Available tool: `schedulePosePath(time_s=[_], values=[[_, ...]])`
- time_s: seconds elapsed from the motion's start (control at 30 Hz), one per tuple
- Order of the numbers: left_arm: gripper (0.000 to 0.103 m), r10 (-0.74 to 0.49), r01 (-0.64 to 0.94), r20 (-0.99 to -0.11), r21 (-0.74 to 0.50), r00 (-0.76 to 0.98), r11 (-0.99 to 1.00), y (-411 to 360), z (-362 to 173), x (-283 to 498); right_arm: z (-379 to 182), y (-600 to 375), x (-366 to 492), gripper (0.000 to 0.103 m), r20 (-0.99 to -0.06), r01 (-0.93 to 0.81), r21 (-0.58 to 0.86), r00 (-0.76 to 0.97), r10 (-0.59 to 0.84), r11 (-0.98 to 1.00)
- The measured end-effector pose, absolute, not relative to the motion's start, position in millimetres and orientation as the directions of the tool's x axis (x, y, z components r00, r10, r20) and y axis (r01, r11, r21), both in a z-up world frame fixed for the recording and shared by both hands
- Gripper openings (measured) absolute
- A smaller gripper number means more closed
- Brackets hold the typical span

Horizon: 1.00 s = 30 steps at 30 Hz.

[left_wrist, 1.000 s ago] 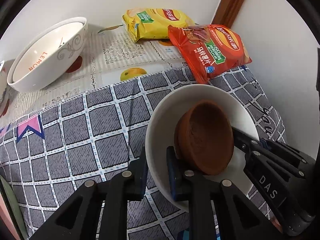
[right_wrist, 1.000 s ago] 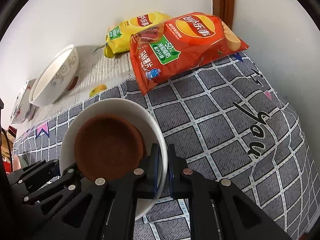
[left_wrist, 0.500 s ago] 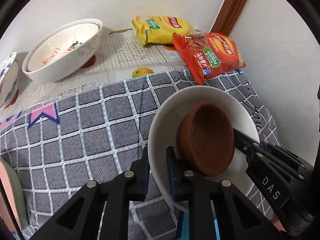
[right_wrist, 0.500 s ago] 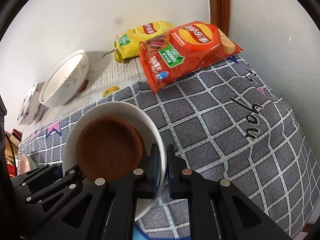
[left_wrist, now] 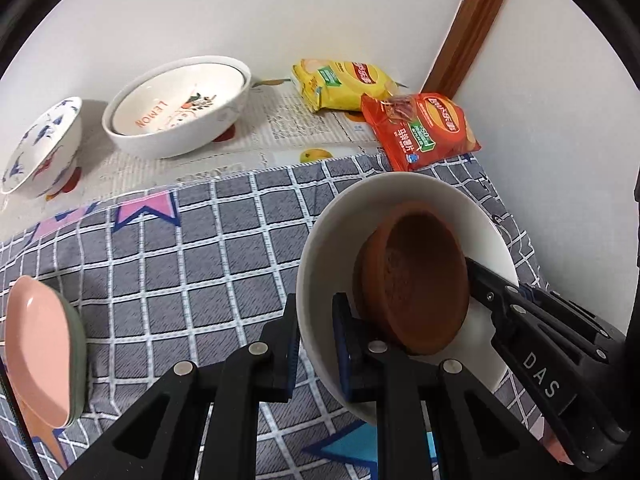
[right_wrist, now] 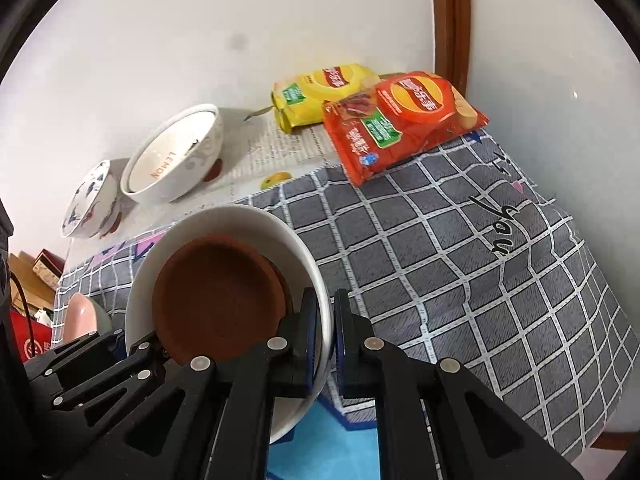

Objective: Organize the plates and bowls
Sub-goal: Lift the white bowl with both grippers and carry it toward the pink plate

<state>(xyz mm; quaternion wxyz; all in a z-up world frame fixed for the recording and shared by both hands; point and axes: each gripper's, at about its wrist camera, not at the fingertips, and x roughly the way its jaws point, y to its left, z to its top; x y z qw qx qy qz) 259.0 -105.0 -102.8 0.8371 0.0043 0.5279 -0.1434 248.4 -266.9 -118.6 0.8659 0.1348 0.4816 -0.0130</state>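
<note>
Jaws of both grippers were closed on opposite rims of the white bowl [left_wrist: 320,264]: the left gripper [left_wrist: 316,344] on its near-left rim, the right gripper [right_wrist: 326,334] across from it. A brown dish [left_wrist: 416,284] nested inside, so the two-sided hold probably kept the tilted pair steady above the checked cloth [left_wrist: 192,248]. Beyond the bowl stood a lemon bowl [left_wrist: 176,108] and chip bags [left_wrist: 420,130]; left of it, pink plates [left_wrist: 36,344]. Both grippers angled downward.
</note>
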Motion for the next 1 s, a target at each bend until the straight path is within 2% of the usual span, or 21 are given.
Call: schedulePosePath(time_s=[1.0], values=[[0.015, -0.216, 0.160, -0.865, -0.159, 0.453, 0.974, -27, -84, 234, -96, -194, 231, 0.008, -0.814, 0.072, 0.231, 0.560, 0.153, 0.970]])
